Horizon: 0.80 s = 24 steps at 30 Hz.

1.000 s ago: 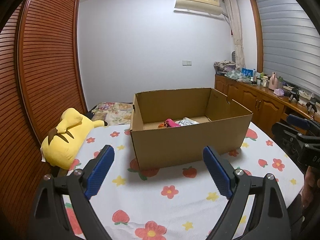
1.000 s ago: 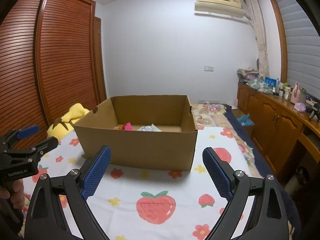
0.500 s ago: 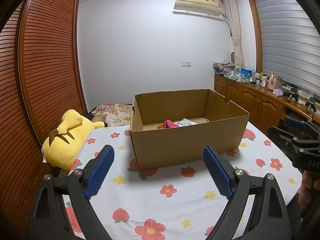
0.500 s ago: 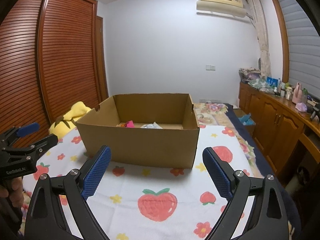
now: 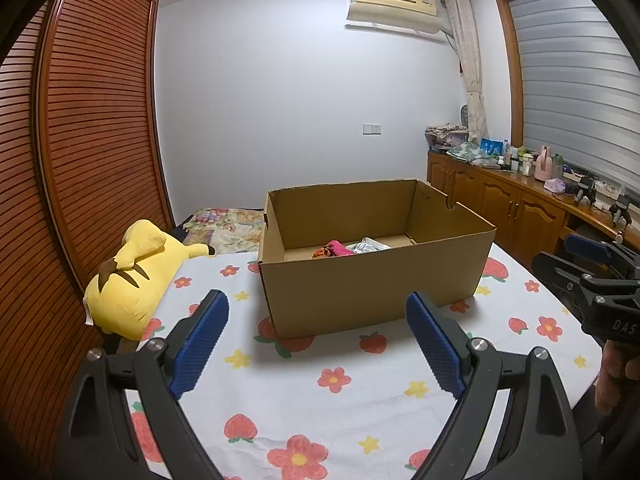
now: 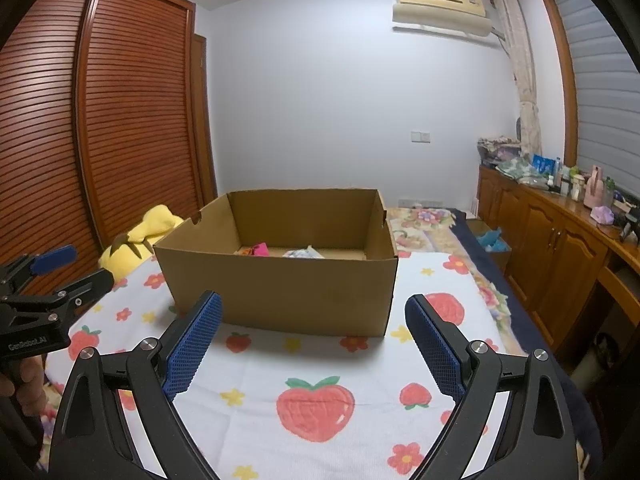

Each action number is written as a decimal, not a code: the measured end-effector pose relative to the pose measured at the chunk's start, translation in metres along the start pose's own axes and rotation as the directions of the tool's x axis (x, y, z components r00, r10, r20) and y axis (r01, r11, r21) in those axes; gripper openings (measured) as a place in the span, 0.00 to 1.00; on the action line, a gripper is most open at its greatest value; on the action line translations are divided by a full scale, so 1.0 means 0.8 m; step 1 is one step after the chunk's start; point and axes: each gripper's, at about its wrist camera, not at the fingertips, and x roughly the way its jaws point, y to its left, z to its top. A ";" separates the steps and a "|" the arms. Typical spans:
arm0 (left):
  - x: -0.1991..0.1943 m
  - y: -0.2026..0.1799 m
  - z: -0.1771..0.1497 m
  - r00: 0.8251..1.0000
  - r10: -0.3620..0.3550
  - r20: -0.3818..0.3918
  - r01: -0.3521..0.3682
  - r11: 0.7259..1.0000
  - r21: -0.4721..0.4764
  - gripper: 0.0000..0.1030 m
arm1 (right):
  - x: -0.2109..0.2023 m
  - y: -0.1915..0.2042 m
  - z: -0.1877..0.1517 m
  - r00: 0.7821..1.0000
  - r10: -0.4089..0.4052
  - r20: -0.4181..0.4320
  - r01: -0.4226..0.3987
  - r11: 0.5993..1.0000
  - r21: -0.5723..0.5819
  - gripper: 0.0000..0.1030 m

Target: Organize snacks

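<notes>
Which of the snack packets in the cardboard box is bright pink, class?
The pink packet lying left of the white crinkled packet on the cardboard box floor. Its neighbour is pale white-grey, and an orange piece shows at its left edge.

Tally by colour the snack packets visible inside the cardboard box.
Pink packet: 1
Orange packet: 1
White packet: 1
Total: 3 visible over the cardboard box wall; its near wall may hide more.

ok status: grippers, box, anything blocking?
Left gripper open, empty. Right gripper open, empty. Snacks in cardboard box. Nothing blocking.
</notes>
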 end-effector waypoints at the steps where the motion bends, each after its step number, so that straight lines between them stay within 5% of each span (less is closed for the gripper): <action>1: 0.000 0.000 0.000 1.000 0.000 0.000 0.000 1.000 0.000 0.89 | 0.000 0.000 0.000 1.000 0.000 0.001 0.000 1.000 -0.001 0.92; 24: -0.005 0.000 -0.001 1.000 0.001 0.008 -0.001 1.000 0.001 0.89 | -0.002 0.001 0.000 1.000 0.003 0.005 -0.003 1.000 0.006 0.92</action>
